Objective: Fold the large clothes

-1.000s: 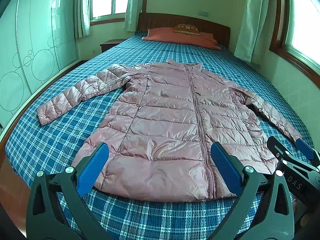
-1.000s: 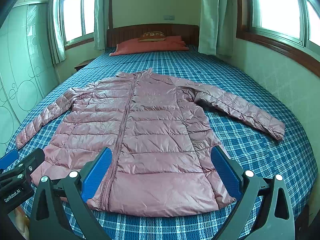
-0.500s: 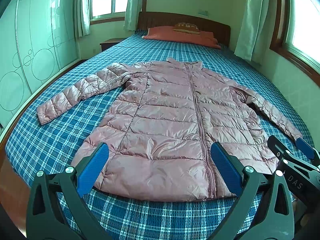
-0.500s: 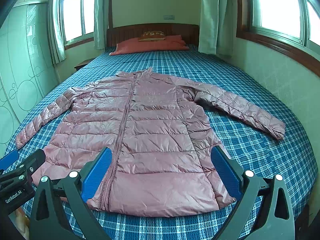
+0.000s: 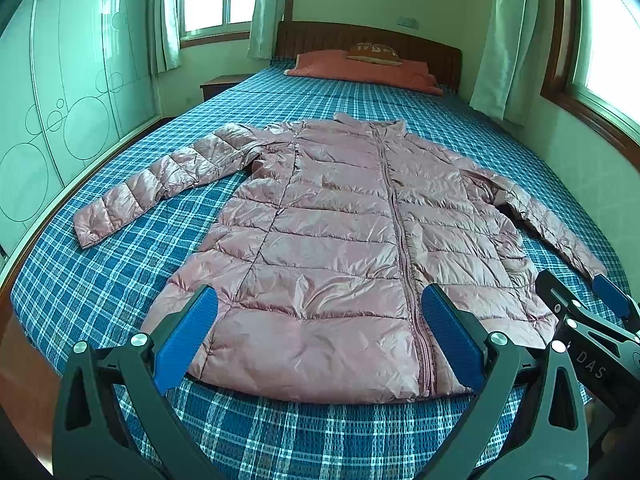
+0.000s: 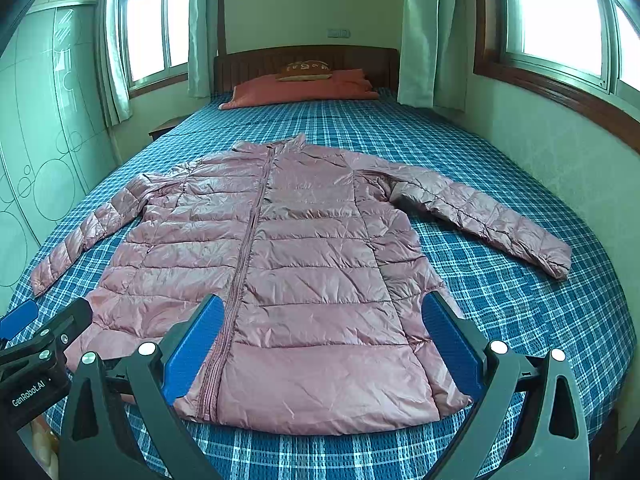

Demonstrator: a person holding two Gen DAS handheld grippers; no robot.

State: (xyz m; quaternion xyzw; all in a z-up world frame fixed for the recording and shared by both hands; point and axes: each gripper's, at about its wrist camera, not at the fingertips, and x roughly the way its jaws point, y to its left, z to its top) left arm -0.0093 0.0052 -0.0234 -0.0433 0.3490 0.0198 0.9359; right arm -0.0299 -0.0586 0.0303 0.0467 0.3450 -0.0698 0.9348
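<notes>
A pink quilted puffer jacket (image 5: 332, 236) is lying front-up and zipped on the blue plaid bed (image 5: 120, 280), collar toward the headboard, hem toward the cameras, both sleeves spread out to the sides. The left tongs (image 5: 320, 336) are hovering above the hem with their blue pads wide apart and nothing between them; the right tongs (image 6: 320, 344) are doing likewise just beside them, also released and empty. No fold is showing anywhere, so the work is judged to be at its very start.

The risks are lying mostly in the fabric (shiny, slick and air-filled by the look of it). A shallow pinch on the shell is likely to slip off, and a fold laid over is likely to spring back open as the padding pushes against it. The sleeve on the right (image 6: 492, 220) is reaching toward the bed's edge by the wall, so a careless drag could be pulling its cuff off the mattress. The two tongs are also sitting close together, so crossing paths while reaching for opposite sleeves could be knocking one against the other.
</notes>
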